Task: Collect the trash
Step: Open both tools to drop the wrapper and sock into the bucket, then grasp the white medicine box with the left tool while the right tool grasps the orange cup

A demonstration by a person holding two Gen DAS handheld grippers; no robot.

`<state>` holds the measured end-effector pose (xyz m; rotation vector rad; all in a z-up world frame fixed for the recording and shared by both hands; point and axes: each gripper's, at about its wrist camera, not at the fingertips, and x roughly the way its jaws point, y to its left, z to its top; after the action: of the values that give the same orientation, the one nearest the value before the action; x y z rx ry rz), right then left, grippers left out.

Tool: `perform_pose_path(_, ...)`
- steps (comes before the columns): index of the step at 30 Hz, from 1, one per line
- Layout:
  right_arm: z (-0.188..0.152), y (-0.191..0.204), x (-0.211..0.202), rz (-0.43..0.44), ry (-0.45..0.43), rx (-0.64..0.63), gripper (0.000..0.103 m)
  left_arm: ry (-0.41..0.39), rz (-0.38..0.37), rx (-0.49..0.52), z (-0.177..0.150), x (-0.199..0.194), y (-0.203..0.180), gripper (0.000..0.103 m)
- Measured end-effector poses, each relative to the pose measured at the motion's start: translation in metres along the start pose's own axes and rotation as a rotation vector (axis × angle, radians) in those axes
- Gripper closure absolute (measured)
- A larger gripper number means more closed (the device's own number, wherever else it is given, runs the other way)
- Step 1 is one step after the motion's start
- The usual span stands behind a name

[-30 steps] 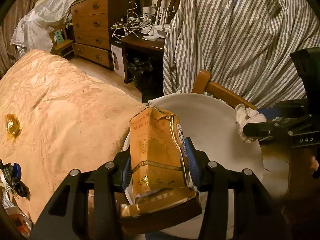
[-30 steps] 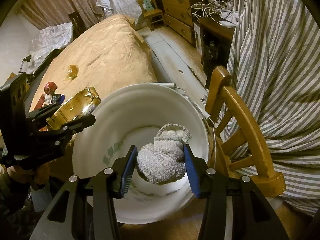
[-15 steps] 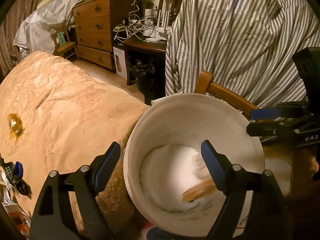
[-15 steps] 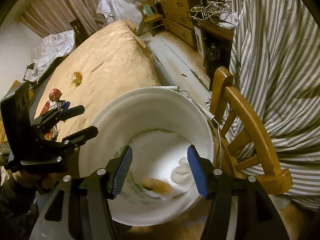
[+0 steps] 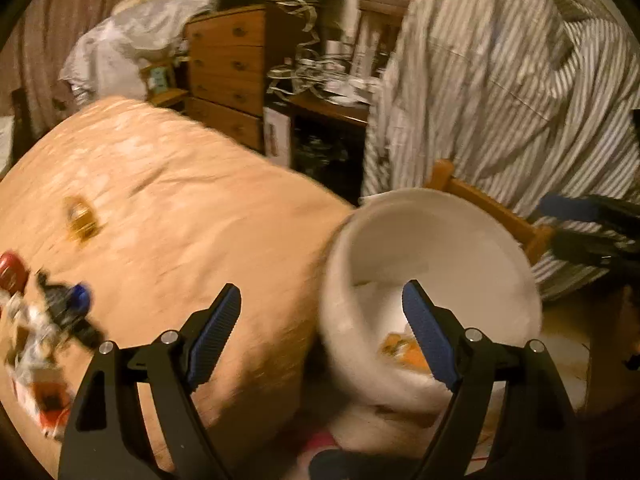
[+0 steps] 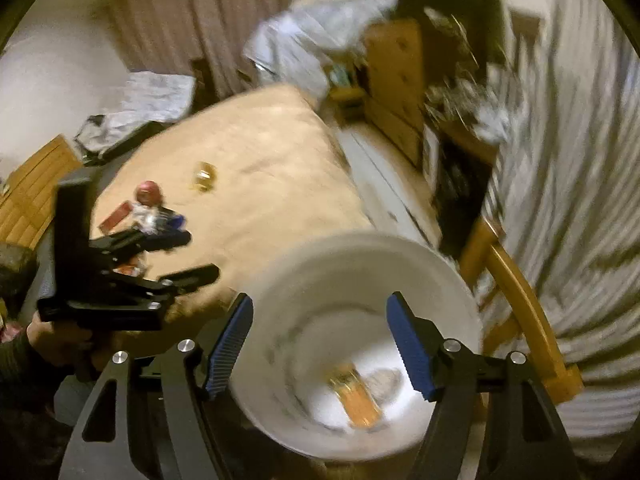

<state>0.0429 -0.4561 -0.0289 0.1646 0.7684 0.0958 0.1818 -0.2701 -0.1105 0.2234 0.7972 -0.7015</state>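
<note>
Both grippers, left [image 5: 322, 328] and right [image 6: 320, 340], hung with fingers spread and empty above the white plastic bucket [image 6: 452, 280]; golden foil packet [image 6: 356, 400] lay at its bottom, wrappers [image 6: 204, 174] remained on the bed.

Warm dim light. A dresser [image 5: 228, 68] stands upper centre, curtains [image 5: 72, 20] upper left, a striped sheet [image 5: 500, 92] right.
</note>
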Motion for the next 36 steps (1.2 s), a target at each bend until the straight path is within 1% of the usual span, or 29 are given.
perform_pose_path(2,0.001,0.031,0.000,0.044,-0.045,-0.038,0.029,-0.007,0.031,-0.040,-0.013,-0.011,0.026,0.024)
perform_pose_path(4,0.001,0.059,0.006,0.092,-0.068,-0.063,0.029,-0.012,0.072,-0.078,-0.029,-0.025,0.053,0.024)
perform_pose_path(7,0.003,0.103,0.028,0.172,-0.063,-0.105,0.027,-0.010,0.113,-0.141,-0.046,-0.041,0.088,0.024)
perform_pose_path(9,0.001,0.133,0.053,0.245,-0.025,-0.111,0.027,-0.016,0.149,-0.206,-0.063,-0.057,0.120,0.024)
perform_pose_path(10,0.000,0.144,0.062,0.274,-0.009,-0.104,0.027,-0.019,0.166,-0.256,-0.074,-0.067,0.140,0.024)
perform_pose_path(12,-0.004,0.170,0.087,0.349,0.031,-0.084,0.027,-0.027,0.184,-0.331,-0.091,-0.081,0.167,0.024)
perform_pose_path(13,-0.006,0.186,0.106,0.397,0.059,-0.062,0.027,-0.032,0.194,-0.385,-0.103,-0.091,0.187,0.024)
perform_pose_path(15,-0.012,0.209,0.130,0.448,0.098,-0.039,0.027,-0.035,0.205,-0.442,-0.119,-0.101,0.211,0.024)
perform_pose_path(17,-0.017,0.238,0.161,0.476,0.143,-0.039,0.028,-0.033,0.230,-0.487,-0.140,-0.111,0.236,0.024)
perform_pose_path(19,-0.020,0.262,0.184,0.482,0.182,-0.069,0.028,-0.036,0.236,-0.509,-0.153,-0.117,0.250,0.024)
perform_pose_path(22,-0.024,0.307,0.210,0.480,0.226,-0.163,0.028,-0.035,0.259,-0.518,-0.165,-0.119,0.268,0.024)
perform_pose_path(23,-0.024,0.324,0.217,0.469,0.231,-0.207,0.028,-0.029,0.275,-0.522,-0.170,-0.117,0.277,0.024)
perform_pose_path(26,-0.023,0.352,0.235,0.437,0.241,-0.286,0.028,0.004,0.306,-0.506,-0.177,-0.107,0.292,0.024)
perform_pose_path(29,-0.017,0.376,0.260,0.391,0.259,-0.346,0.028,0.042,0.305,-0.472,-0.179,-0.091,0.302,0.024)
perform_pose_path(32,-0.006,0.383,0.279,0.348,0.267,-0.382,0.028,0.072,0.312,-0.461,-0.178,-0.079,0.316,0.024)
perform_pose_path(36,0.019,0.371,0.294,0.261,0.228,-0.417,0.028,0.063,0.354,-0.498,-0.180,-0.086,0.344,0.024)
